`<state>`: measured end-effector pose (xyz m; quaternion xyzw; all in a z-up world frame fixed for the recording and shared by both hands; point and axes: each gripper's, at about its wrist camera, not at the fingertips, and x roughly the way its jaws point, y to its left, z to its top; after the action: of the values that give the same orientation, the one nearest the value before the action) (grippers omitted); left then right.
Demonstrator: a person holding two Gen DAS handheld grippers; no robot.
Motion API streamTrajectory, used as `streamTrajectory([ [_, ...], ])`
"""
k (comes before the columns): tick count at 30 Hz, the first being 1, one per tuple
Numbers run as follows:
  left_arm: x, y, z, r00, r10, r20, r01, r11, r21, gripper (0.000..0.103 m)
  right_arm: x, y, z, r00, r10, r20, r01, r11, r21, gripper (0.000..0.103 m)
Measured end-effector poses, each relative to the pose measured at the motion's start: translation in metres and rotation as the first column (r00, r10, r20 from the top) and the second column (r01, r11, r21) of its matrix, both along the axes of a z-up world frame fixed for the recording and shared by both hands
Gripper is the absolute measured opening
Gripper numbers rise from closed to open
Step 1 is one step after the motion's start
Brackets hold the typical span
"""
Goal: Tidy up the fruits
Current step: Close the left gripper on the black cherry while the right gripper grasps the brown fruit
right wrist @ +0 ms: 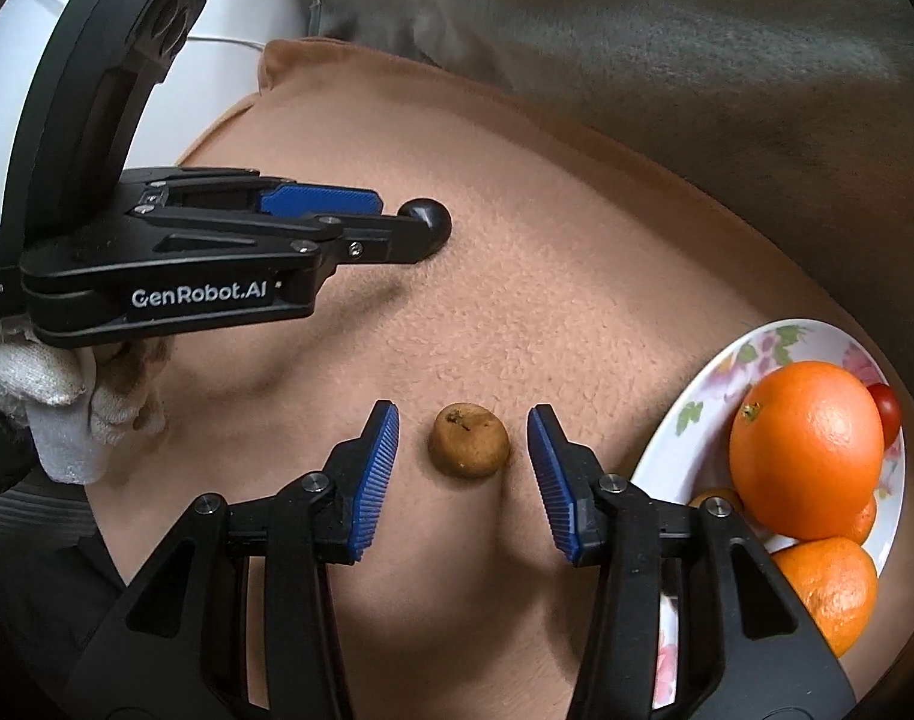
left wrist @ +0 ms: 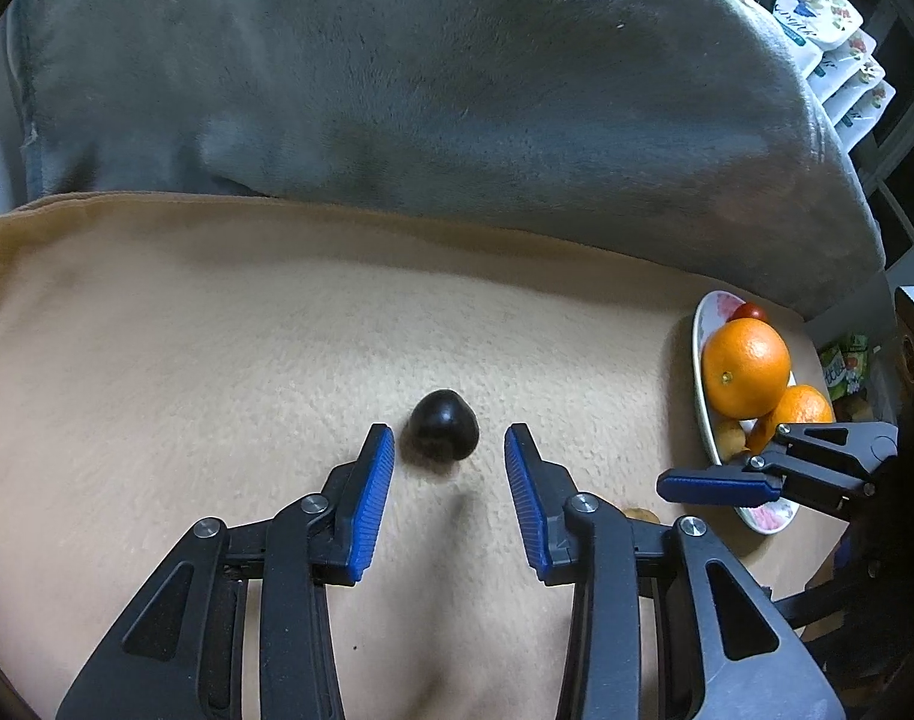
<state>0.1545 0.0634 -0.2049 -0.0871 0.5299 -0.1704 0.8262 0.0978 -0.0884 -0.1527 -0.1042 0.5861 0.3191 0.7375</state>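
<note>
Blue-padded fingers of the left gripper [left wrist: 449, 444] fill the bottom of the left wrist view, spread well apart, with a dark, nearly black fruit [left wrist: 443, 432] lying on the tan fleece blanket [left wrist: 216, 372] just ahead of the tips and not touched by either pad. From here its broad rounded end faces away from the camera and a blunter corner points toward the right finger, so its longer axis runs roughly across the gap. At this view's right edge sits a floral plate [left wrist: 700, 324] holding a large orange [left wrist: 746, 367], a second orange [left wrist: 802, 407], a small red tomato [left wrist: 749, 312] and a small brown fruit [left wrist: 730, 437], partly covered by the right gripper [left wrist: 715, 487], seen side-on. Only the right wrist view shows what that gripper faces: a small brown, round fruit [right wrist: 469, 439] resting on the blanket between its parted fingers, touching neither pad, its stem scar turned upward and slightly away from the camera. It also shows the left gripper from the side, its body marked GenRobot.AI, a white-gloved hand [right wrist: 60, 414] beneath it, and the dark fruit just past the fingertips. A grey plush cover [left wrist: 426, 78] lies behind the blanket.
</note>
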Motion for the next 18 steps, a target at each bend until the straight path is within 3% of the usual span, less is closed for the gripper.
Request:
streamTrajectory([
  [5, 0.003, -0.004, -0.004, 1.000, -0.009, -0.004, 0.009, 1.000, 0.009, 0.036, 0.003, 0.009, -0.007, 1.000, 0.030, -0.003, -0.031, 0.999, -0.020, 0.046],
  [13, 0.009, -0.011, -0.012, 1.000, -0.018, -0.017, 0.018, 1.000, 0.010, 0.036, 0.009, 0.016, -0.017, 0.999, 0.040, -0.030, -0.041, 0.998, -0.041, 0.036],
  [18, 0.011, -0.011, -0.012, 1.000, -0.018, -0.017, 0.018, 0.999, 0.027, 0.026, 0.011, 0.021, -0.020, 0.998, 0.046, -0.035, -0.048, 0.998, -0.044, 0.030],
])
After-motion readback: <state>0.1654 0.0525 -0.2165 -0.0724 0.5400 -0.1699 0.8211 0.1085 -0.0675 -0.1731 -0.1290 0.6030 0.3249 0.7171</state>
